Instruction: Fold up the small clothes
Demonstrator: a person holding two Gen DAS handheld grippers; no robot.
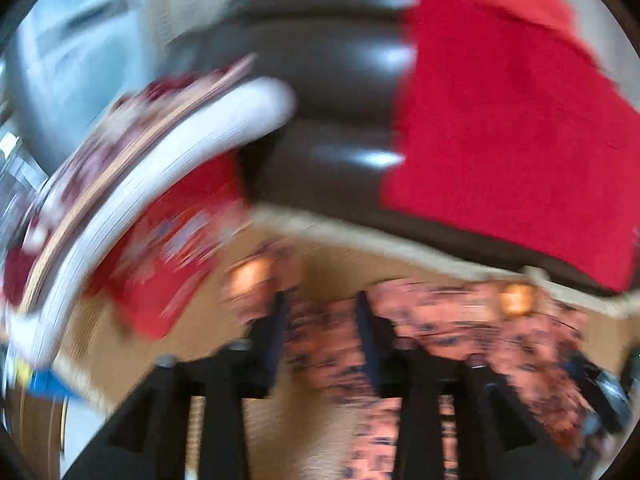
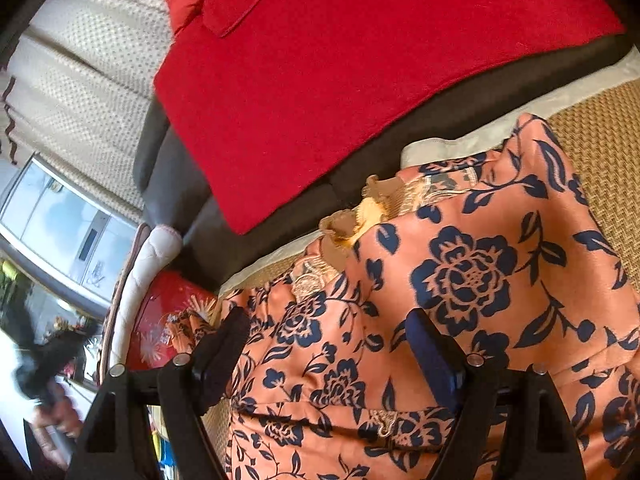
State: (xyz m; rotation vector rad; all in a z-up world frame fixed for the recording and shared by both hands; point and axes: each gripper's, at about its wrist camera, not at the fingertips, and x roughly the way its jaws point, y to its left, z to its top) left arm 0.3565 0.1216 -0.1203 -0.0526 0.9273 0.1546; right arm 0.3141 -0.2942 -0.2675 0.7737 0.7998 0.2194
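Observation:
A small orange garment with a navy flower print [image 2: 460, 280] lies spread on a woven tan mat [image 2: 600, 140]. My right gripper [image 2: 328, 324] is open just above it, one finger on each side of a stretch of cloth, holding nothing. The left wrist view is blurred by motion. There the same garment [image 1: 440, 320] lies on the mat ahead, and my left gripper [image 1: 320, 312] is open over its left edge and empty. The left gripper also shows as a dark blur at the far left of the right wrist view [image 2: 44, 356].
A dark sofa [image 1: 332, 80] with a red blanket [image 2: 340, 80] runs along the mat's far edge. A red printed cushion [image 2: 168, 320] and a white padded roll [image 1: 160, 184] lie at the left. A curtain [image 2: 80, 80] and a window [image 2: 60, 216] stand behind.

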